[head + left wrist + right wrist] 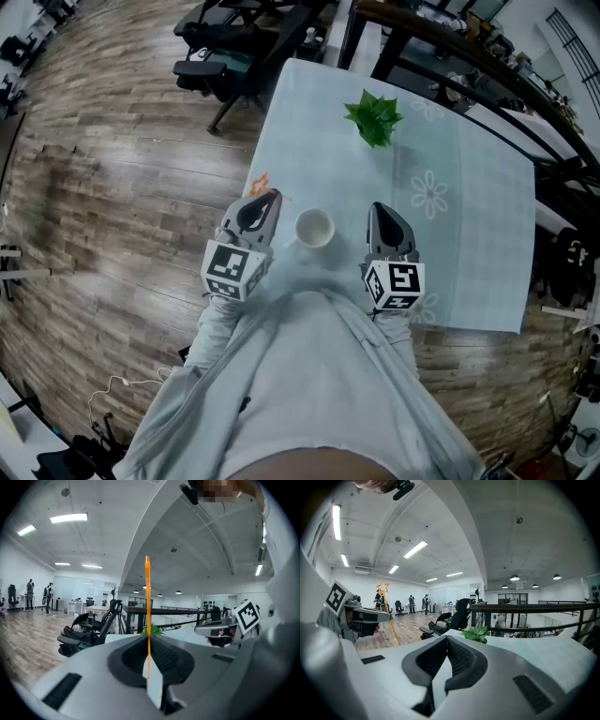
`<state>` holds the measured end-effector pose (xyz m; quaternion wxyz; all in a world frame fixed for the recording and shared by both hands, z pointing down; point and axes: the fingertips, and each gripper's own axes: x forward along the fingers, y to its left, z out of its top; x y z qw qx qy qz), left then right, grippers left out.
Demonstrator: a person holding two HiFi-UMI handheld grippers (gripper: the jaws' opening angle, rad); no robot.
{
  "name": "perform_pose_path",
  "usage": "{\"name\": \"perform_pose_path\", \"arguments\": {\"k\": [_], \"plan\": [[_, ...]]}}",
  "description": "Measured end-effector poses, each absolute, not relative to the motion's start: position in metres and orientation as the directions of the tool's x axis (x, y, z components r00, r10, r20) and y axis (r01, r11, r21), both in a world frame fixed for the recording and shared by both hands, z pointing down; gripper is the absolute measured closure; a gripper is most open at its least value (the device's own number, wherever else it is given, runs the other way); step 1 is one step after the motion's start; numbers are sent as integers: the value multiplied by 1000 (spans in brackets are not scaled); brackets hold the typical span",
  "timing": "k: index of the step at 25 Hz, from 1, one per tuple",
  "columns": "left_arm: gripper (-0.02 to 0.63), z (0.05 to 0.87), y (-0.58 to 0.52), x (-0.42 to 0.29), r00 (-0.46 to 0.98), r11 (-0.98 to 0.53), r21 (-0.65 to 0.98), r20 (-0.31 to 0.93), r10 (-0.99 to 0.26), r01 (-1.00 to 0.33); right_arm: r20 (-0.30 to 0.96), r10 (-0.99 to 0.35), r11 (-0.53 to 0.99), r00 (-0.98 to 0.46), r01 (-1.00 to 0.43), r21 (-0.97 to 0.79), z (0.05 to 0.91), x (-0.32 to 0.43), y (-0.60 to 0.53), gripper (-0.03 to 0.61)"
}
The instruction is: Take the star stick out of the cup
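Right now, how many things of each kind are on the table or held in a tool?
Small white round cup: 1
Green leafy plant: 1
Thin orange star-tipped stick, clamped in the left tool: 1
Total: 3

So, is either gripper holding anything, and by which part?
Left gripper is shut on the star stick, gripping its thin shaft; right gripper holds nothing.
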<state>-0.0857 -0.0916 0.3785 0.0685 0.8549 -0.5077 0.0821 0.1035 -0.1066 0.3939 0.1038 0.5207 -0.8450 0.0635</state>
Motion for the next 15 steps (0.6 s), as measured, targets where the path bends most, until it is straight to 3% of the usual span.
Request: {"name": "perform_pose_path", "arguments": {"k": [15], "plan": [[586,365,-97,-83,447,-460,-28,188,-874,-888,193,-878,448,-437,-894,16,373,108,-100,563]]}}
